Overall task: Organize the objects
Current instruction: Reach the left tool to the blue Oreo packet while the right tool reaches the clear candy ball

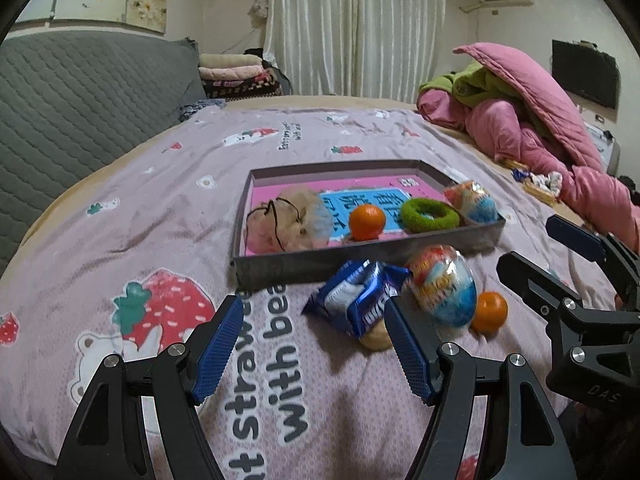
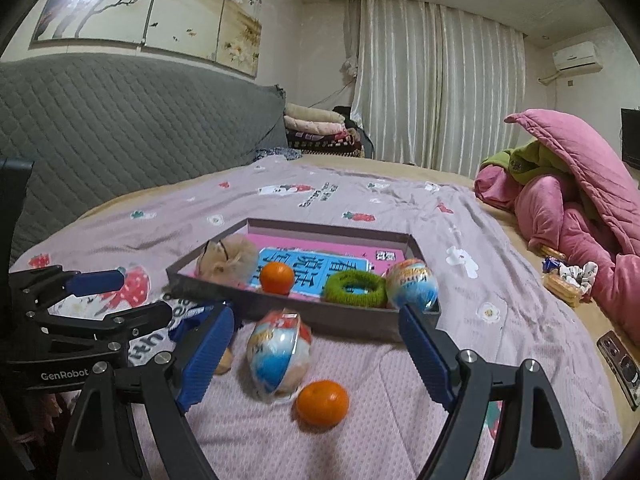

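Note:
A shallow grey tray with a pink lining lies on the bedspread. It holds a fluffy beige item, an orange, a green ring and a wrapped egg toy. In front of the tray lie a blue snack packet, a second egg toy and a second orange. My left gripper is open, just short of the packet. My right gripper is open around the egg toy and orange.
A pink quilt is heaped at the right with snack packs beside it. A grey headboard runs along the left. A phone lies at the right edge of the bed.

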Demonstrator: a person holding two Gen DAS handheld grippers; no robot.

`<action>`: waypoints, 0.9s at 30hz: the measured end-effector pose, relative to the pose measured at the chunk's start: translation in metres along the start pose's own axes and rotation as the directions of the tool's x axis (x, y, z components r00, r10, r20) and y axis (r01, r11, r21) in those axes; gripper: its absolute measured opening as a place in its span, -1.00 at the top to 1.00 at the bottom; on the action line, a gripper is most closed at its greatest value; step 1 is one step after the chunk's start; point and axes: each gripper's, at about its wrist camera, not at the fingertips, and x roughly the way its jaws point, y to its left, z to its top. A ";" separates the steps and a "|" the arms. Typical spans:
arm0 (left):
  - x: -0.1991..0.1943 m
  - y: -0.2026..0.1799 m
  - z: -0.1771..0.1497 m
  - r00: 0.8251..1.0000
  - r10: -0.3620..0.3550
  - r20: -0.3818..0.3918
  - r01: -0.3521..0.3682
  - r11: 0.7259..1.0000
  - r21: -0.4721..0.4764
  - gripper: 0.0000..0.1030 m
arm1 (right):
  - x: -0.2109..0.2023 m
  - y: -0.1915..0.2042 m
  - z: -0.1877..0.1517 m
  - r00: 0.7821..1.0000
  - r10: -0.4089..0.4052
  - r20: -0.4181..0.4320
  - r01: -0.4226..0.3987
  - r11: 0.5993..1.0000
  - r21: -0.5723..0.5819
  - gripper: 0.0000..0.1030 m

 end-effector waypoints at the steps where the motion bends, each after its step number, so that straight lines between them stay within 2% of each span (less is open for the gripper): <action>1: 0.000 -0.001 -0.003 1.000 -0.002 -0.007 0.002 1.000 0.005 -0.44 | 0.000 0.001 -0.001 1.000 0.004 -0.005 -0.004 1.000 -0.002 -0.63; 7: -0.002 -0.004 -0.013 0.999 -0.013 -0.038 0.014 1.000 0.023 -0.44 | -0.004 0.006 -0.008 1.000 0.011 -0.021 -0.012 1.000 -0.017 -0.63; 12: 0.001 0.000 -0.019 0.996 -0.041 -0.077 0.041 0.999 -0.004 -0.44 | -0.006 0.007 -0.011 0.999 0.016 -0.035 -0.016 1.000 -0.017 -0.63; 27: 0.016 0.004 -0.020 0.989 -0.090 -0.118 0.085 0.995 -0.051 -0.44 | 0.007 0.009 -0.016 0.994 0.014 -0.105 -0.016 1.000 -0.020 -0.63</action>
